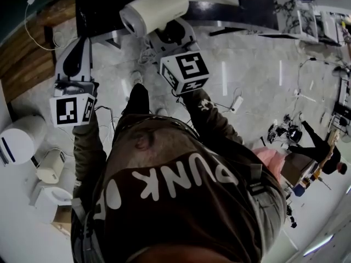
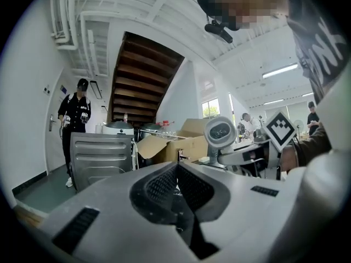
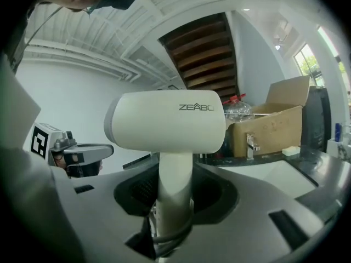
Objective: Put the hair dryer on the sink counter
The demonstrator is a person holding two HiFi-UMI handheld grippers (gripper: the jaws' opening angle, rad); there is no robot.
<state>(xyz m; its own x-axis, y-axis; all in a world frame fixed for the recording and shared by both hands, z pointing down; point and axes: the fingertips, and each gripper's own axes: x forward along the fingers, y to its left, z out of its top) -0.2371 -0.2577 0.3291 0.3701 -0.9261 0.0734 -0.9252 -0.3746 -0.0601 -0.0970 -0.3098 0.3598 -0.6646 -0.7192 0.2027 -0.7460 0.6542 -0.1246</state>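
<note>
You carry the hair dryer (image 3: 164,127) upright in your right gripper (image 3: 174,193), whose fingers (image 3: 216,188) pinch the white handle from both sides, spread wide enough to take its thickness. The barrel sits crosswise above the jaws. That grip low on the handle probably keeps the heavy head in plain sight and leaves the body free to be laid down. The cord (image 3: 164,237) bunches at the foot of the handle, down in the throat of the gripper, so it likely travels along with the dryer.

In the head view the dryer (image 1: 155,10) rides out in front of you, above the floor and not resting on anything. The sink counter (image 3: 321,166) lies ahead and to the right in the right gripper view, with a faucet (image 3: 251,145) and a cardboard box (image 3: 274,119) at its back. The dryer is apart from the counter, so the placing is not yet done.

Your left gripper (image 2: 176,169) holds nothing, and its fingers (image 2: 156,182) are pressed together at the tips. It is held level beside the other gripper, seemingly kept clear because one grip is enough for this load.

The count:
- one hair dryer with one cord
- two grippers, one loaded and one empty
- two marker cubes, one on the right gripper (image 1: 185,71) and one on the left (image 1: 71,109)
- one faucet
- one cardboard box on the counter
</note>
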